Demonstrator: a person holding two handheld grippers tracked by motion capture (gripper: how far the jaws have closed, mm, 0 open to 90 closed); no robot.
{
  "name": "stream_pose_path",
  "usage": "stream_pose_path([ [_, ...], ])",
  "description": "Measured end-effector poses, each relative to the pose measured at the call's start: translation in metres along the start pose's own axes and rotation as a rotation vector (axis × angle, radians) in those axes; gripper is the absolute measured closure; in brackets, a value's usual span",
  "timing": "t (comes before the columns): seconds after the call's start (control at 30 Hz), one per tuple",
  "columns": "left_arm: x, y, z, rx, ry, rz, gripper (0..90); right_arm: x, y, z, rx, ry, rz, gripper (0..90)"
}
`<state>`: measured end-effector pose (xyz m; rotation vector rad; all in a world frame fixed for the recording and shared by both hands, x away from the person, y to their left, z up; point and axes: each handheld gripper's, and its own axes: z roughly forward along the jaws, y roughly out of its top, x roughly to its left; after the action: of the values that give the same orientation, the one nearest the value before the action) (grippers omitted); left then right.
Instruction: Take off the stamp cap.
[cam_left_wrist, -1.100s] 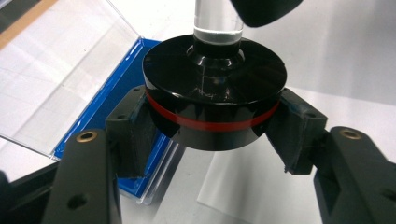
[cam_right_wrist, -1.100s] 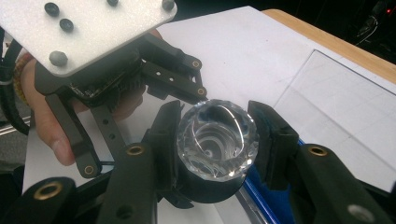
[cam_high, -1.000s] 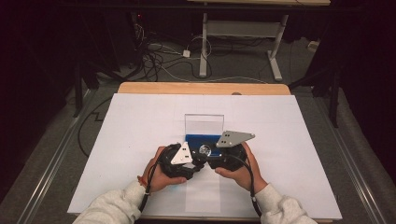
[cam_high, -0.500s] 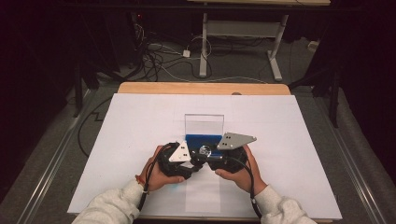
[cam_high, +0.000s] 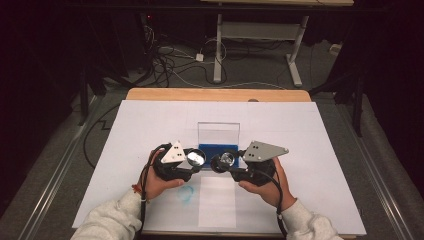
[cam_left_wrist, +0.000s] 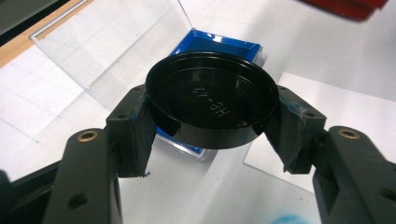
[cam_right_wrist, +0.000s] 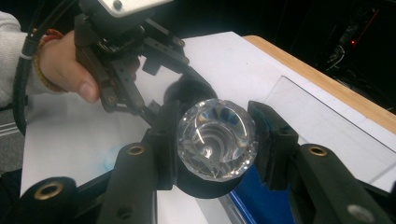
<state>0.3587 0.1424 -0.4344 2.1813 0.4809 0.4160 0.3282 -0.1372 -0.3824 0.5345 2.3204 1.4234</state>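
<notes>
Room was plentiful on the white paper-covered table (cam_high: 325, 150). Left gripper (cam_high: 196, 159) clamped a round black plastic cap (cam_left_wrist: 212, 106), right gripper (cam_high: 223, 161) squeezed a faceted clear glass lens (cam_right_wrist: 217, 138), both just above the open blue-lined clear plastic case (cam_high: 218, 137).

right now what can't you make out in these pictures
- Embossed lettering on the black cap, left gripper view: upside down and faint, not surely readable.
- Blue tray of the clear case, left gripper view: mostly hidden behind the cap.
- Base under the faceted crystal, right gripper view: covered by the crystal and the right gripper's fingers.
- Blue smudge on the paper, high view: too small to identify.
</notes>
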Motion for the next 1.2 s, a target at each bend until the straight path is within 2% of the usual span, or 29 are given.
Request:
stream_pose_path([
  [0.23,0.003,-0.003,-0.01,-0.005,0.017,0.002,37.1,-0.008,-0.005,-0.013,0.018,-0.038,0.013,57.3],
  [0.67,0.008,-0.016,-0.031,0.001,0.067,-0.005,37.0,-0.017,-0.013,-0.03,0.037,-0.068,0.04,57.3],
  [1.2,0.001,-0.047,-0.053,0.033,0.104,-0.033,37.0,-0.027,-0.028,-0.046,0.078,-0.101,0.067,57.2],
])
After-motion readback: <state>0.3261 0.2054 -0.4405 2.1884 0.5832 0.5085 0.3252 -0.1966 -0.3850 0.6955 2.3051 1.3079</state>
